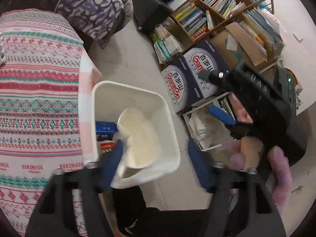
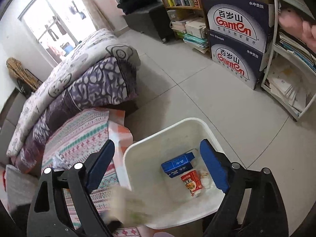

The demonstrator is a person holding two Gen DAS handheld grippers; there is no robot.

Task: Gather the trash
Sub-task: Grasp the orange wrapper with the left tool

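A white square bin [image 1: 165,106] stands on the tiled floor beside a patterned bed; it also shows in the right wrist view [image 2: 138,158]. In it lie a blue carton [image 2: 176,165] and a red snack packet [image 2: 191,181]. My left gripper [image 1: 156,158] is open over the bin; a crumpled white paper cup [image 1: 138,142] lies against its left finger, over the bin mouth. In the right wrist view the cup [image 2: 128,203] is a blur at the bin's near rim. My right gripper [image 2: 158,165] is open and empty above the bin; it also shows in the left wrist view [image 1: 215,94].
The patterned bedspread [image 1: 35,98] lies left of the bin, with a purple quilt [image 2: 94,83] behind. Two stacked Ganten water boxes [image 2: 235,39], bookshelves [image 1: 207,13] and a white paper rack [image 2: 286,86] stand to the right across the tiled floor.
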